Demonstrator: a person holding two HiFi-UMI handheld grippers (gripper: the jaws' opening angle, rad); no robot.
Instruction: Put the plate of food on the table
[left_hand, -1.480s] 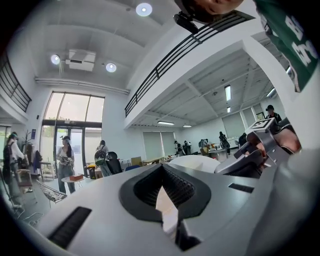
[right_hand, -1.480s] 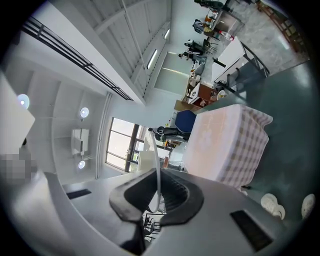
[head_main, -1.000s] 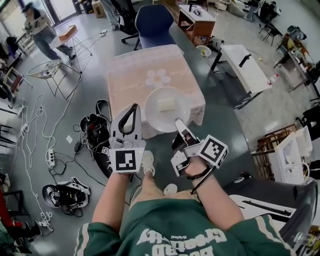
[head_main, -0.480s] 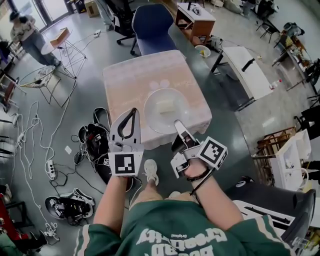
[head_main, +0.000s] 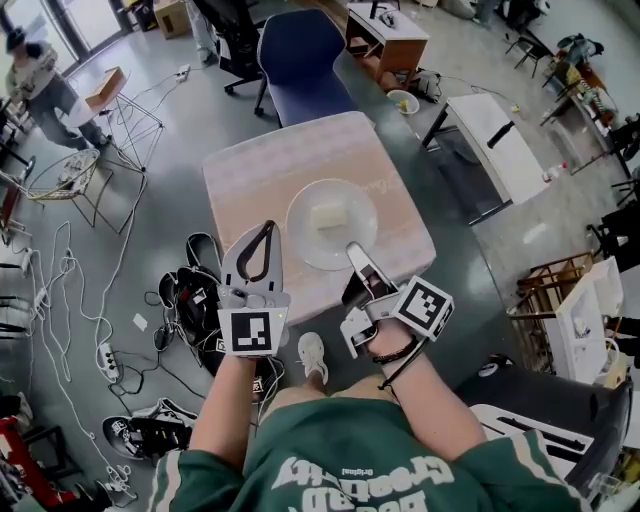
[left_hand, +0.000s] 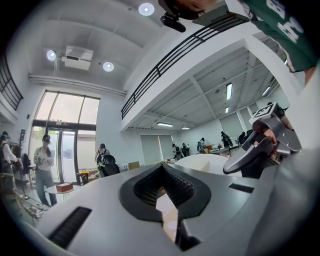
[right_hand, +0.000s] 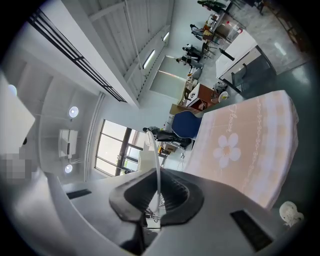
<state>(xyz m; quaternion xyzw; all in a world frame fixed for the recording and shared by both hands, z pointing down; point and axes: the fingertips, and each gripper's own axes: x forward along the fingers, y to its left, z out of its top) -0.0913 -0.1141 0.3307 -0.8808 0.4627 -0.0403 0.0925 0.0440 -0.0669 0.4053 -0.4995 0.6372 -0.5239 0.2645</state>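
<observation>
Two tools: the right tool (head_main: 352, 252) pinches the plate (head_main: 300, 228) rim; the left tool (head_main: 267, 229), pressed together, carries nothing. Hold the plate level and lower it gently onto the bench (head_main: 250, 170) at mid-frame.

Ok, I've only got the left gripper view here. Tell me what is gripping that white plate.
Observer: The right gripper is, shut on the near rim of the plate.
Operator: Report what's on it.
Observer: One pale block of food, near the middle.
Operator: Now say where the plate is relative to the table.
Observer: The head view puts it over the near half of the table, which has a pink cloth. I cannot tell whether it has touched down.
</observation>
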